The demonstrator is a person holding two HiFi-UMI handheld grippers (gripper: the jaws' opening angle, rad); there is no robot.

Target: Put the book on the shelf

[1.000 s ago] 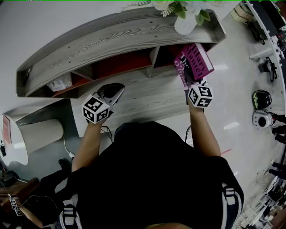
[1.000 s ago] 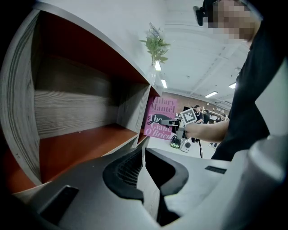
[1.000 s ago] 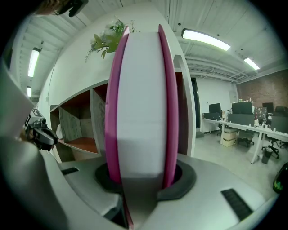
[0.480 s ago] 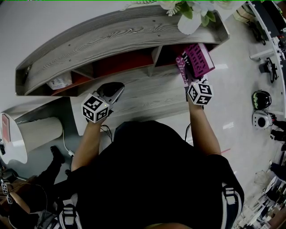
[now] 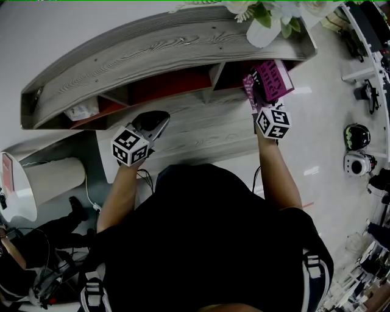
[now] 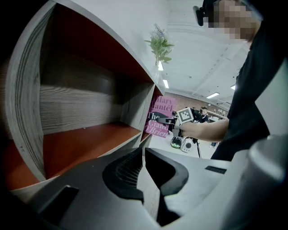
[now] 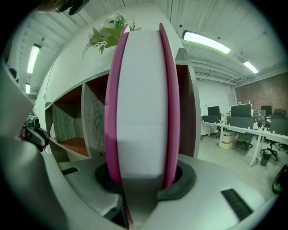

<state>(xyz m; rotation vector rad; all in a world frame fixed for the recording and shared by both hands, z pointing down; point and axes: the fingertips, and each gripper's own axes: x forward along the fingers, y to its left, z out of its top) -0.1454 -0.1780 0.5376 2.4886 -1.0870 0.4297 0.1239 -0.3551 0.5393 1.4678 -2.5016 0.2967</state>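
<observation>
Pink book (image 7: 141,112), gripped upright in the right gripper (image 7: 143,182) fingers, sits at the shelf (image 5: 152,52) right bay's mouth. Pushing in and release remain. Left gripper (image 6: 143,157) fingers closed, empty.

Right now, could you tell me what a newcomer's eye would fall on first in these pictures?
The pink book stands out, held upright in the right gripper at the mouth of the right-hand compartment of the grey wooden shelf. Next come the shelf's red interior and the plant in its white vase on top. The left gripper hangs shut and empty before the middle compartment.
</observation>
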